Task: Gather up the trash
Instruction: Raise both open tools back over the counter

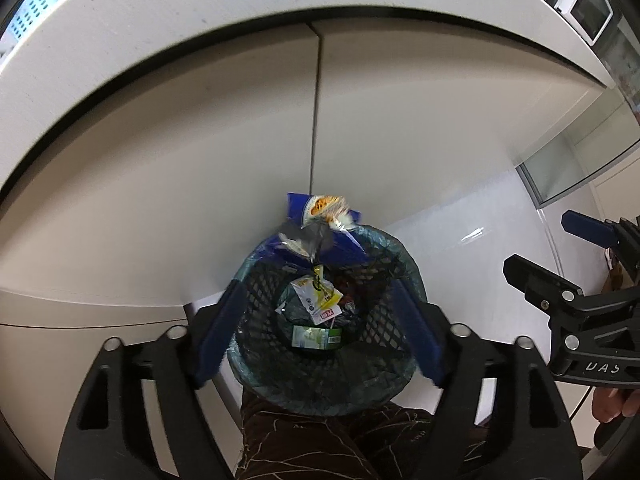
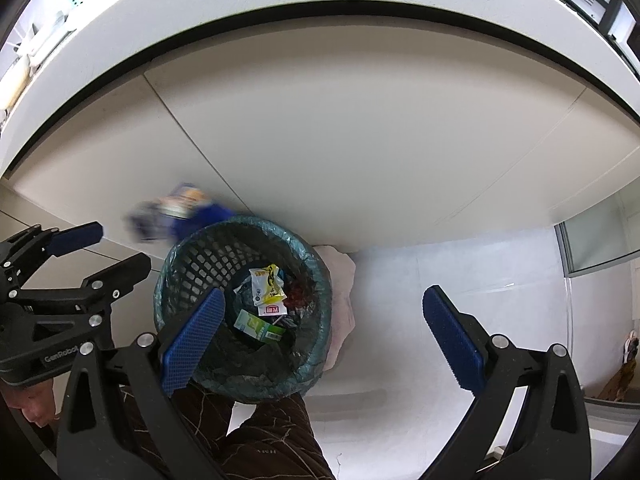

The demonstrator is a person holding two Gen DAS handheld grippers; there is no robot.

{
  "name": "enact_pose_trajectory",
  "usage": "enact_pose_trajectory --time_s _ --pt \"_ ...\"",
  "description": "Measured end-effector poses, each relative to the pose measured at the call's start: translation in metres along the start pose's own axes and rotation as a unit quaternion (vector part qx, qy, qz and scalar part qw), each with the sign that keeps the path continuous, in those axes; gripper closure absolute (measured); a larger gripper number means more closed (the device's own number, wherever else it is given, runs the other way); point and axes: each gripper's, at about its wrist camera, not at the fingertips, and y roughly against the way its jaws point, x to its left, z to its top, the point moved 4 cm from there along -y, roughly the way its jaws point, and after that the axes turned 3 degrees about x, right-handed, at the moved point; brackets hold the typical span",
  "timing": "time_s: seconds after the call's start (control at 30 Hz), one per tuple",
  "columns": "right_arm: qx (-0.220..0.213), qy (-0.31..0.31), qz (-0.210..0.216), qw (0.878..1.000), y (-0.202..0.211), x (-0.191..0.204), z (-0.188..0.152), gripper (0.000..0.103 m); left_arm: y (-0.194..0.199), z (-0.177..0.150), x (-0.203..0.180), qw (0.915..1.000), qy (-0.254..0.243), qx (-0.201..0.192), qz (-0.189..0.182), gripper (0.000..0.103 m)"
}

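- A pale cabinet front fills the background under a white tabletop edge, with a white floor to the right.
- A black mesh wastebasket with a blue-green liner folded over its rim stands on the floor against the cabinet.
- A leg in dark patterned trousers is just beside the near side of the wastebasket.
- The left gripper points steeply down over the wastebasket, its jaws spread wide with nothing pressed between the blue pads.
- The right gripper is also spread wide and empty, one pad over the wastebasket and the other over bare floor.
- A blue snack bag is at the far rim of the wastebasket, blurred, free of both grippers; I cannot tell whether it rests on the rim.
- Inside lie a green-and-white carton and a yellow-and-white wrapper, with a small red-and-white packet between them.
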Motion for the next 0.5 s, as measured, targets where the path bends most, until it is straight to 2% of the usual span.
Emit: enact_pose_trajectory --time_s 0.07,0.17,0.33,0.5 --pt "-0.003 -0.003 0.0 1.0 0.002 -0.001 0.002 0.008 0.003 0.002 0.002 1.0 0.0 -0.007 0.003 0.014" --pt "-0.011 -0.003 -0.005 1.0 0.008 -0.001 0.006 0.008 0.01 0.006 0.008 0.9998 0.006 -0.016 0.012 0.006" --pt "-0.029 0.016 -0.017 0.999 0.027 0.001 0.017 0.008 0.034 0.01 0.021 0.999 0.027 -0.035 0.005 0.006" --pt "-0.046 0.025 -0.011 0.999 0.059 0.007 0.035 0.008 0.066 0.014 0.031 0.9976 0.039 -0.057 0.008 0.006"
